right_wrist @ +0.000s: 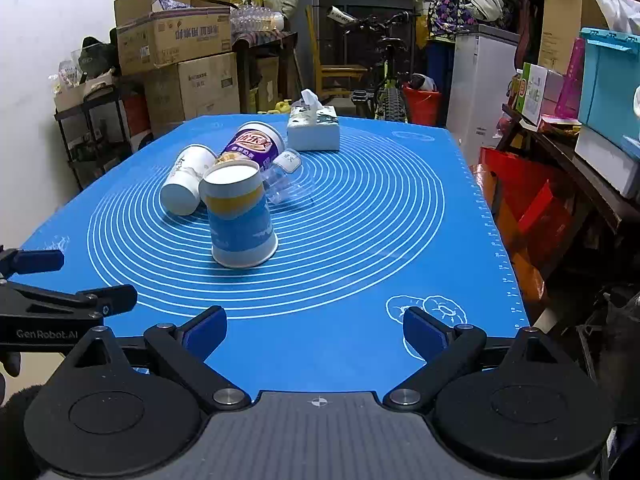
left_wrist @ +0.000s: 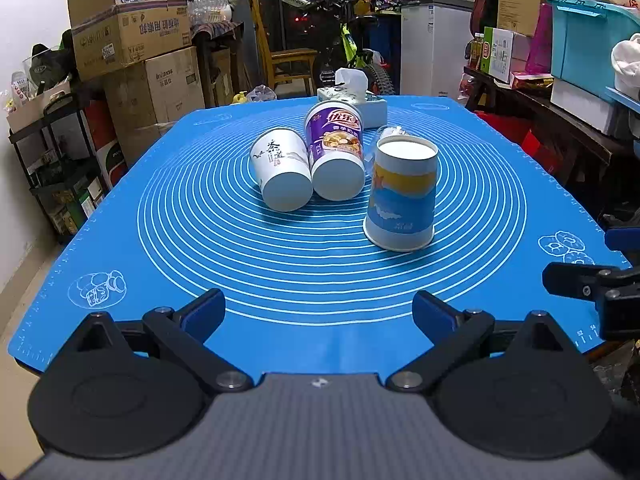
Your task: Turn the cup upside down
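Note:
A blue, white and yellow paper cup [left_wrist: 402,194] stands upside down, rim on the blue mat [left_wrist: 280,280]; it also shows in the right wrist view [right_wrist: 240,216]. A white cup [left_wrist: 282,174] and a purple cup [left_wrist: 336,152] lie on their sides behind it, also seen in the right wrist view as the white cup [right_wrist: 186,182] and the purple cup [right_wrist: 254,146]. A clear plastic cup [right_wrist: 282,178] lies beside them. My left gripper [left_wrist: 319,312] is open and empty, near the mat's front edge. My right gripper [right_wrist: 315,330] is open and empty too.
A tissue box [right_wrist: 314,126] sits at the mat's far side. Stacked cardboard boxes [left_wrist: 132,40] stand at the left, a bicycle [left_wrist: 352,52] and a white freezer [left_wrist: 436,48] behind, and cluttered shelves with a teal bin [left_wrist: 588,40] at the right.

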Motion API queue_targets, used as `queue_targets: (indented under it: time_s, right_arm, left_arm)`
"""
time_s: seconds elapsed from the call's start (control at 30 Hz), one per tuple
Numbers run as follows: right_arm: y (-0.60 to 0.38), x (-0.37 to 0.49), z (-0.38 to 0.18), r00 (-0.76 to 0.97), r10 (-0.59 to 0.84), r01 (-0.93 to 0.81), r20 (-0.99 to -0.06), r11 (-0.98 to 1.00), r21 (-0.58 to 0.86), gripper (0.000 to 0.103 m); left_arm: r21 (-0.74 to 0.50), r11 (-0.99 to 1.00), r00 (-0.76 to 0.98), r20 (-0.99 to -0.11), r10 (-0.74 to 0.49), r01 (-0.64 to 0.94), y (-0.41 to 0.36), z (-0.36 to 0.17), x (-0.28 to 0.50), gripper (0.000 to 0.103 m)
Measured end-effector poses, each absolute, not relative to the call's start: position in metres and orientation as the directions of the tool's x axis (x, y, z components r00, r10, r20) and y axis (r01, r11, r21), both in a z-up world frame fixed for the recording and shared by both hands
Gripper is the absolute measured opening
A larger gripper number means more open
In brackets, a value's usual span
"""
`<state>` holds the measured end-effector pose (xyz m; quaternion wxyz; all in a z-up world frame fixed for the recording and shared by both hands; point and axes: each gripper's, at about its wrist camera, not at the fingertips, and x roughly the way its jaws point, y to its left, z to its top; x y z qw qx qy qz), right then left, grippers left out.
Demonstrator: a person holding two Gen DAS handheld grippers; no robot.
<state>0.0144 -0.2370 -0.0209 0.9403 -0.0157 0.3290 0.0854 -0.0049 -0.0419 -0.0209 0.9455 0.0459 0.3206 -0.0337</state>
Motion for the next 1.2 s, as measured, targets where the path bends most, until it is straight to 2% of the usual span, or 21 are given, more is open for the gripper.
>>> queue_targets:
  time_s: [1.2]
  right_arm:
    - [-0.237,0.0125,-0.0207,0.766,0.151,-0.173,-0.624,0.985,0.026,0.095]
  left_arm:
    - [0.077,0.992,0.792,-0.61,-0.029,0.096,-0.0389,-0.021,-0.0046,0.099]
